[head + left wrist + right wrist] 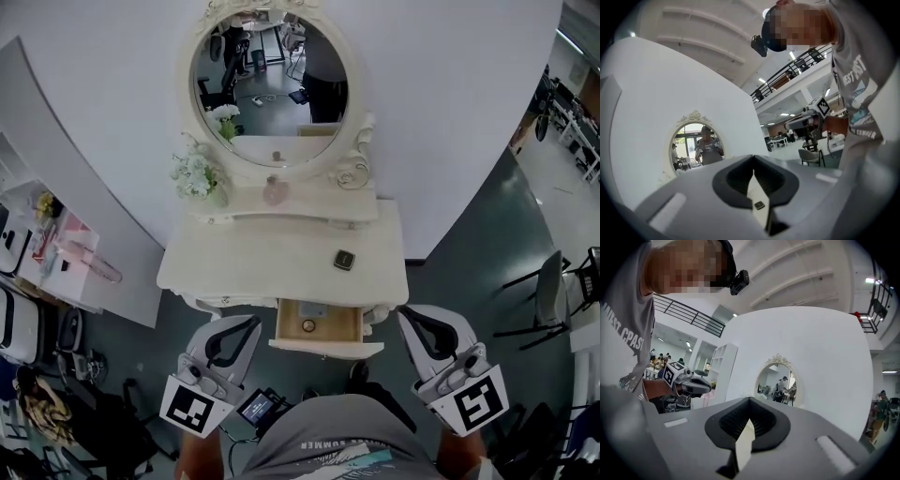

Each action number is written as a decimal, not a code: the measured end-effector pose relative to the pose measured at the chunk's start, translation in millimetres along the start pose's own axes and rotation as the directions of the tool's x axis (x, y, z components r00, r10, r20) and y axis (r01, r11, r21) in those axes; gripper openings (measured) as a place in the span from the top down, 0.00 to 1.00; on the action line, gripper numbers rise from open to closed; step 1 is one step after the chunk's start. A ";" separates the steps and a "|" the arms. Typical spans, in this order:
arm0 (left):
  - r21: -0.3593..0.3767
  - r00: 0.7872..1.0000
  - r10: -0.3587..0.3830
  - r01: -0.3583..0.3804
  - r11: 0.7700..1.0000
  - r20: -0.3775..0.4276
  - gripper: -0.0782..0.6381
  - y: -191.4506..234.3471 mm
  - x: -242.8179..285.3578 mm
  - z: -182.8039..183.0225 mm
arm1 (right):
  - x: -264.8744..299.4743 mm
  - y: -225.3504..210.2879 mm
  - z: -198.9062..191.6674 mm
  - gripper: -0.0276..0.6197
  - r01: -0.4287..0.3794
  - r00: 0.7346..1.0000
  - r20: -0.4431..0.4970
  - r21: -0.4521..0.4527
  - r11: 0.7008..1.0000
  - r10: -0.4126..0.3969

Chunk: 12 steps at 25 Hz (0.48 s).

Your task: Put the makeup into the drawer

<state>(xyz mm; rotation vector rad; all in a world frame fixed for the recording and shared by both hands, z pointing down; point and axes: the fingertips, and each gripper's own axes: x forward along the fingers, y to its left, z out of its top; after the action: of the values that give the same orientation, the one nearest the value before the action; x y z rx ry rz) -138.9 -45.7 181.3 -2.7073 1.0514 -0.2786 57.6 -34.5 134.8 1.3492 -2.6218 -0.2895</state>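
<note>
A small dark square makeup compact (344, 260) lies on the cream dressing table (244, 262), towards its right side. Below it the middle drawer (323, 349) stands pulled out, with a round ring-like item (308, 326) and a pale item (315, 309) inside. My left gripper (249, 323) hovers in front of the table, left of the drawer, shut and empty. To the drawer's right, my right gripper (406, 316) is also shut and empty. In the left gripper view the jaws (753, 169) meet below the oval mirror (696, 143). The right gripper's (749, 414) jaws are likewise closed.
An oval mirror (270, 84) tops the table, with white flowers (197, 176) and a pink bottle (275, 191) on its shelf. A white shelf unit (56, 248) and bags stand at the left. A chair (553, 291) stands at the right. A curved white wall backs the table.
</note>
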 end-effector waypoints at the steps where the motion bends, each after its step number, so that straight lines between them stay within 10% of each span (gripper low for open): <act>1: -0.009 1.000 -0.004 0.004 1.000 -0.002 0.89 -2.8 1.2 -1.3 | -2.0 -0.8 0.0 0.96 0.006 1.000 0.005 0.004 1.000 -0.006; 12: -0.046 0.999 -0.032 0.031 0.998 -0.009 0.89 -21.2 7.0 -9.4 | -15.1 0.1 -18.1 0.96 0.011 0.999 -0.048 0.034 0.999 -0.010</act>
<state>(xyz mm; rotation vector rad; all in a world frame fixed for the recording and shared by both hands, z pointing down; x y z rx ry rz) -122.7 -36.6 196.7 -2.7683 1.0312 -0.2771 70.7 -23.8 151.3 1.3638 -2.5929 -0.2130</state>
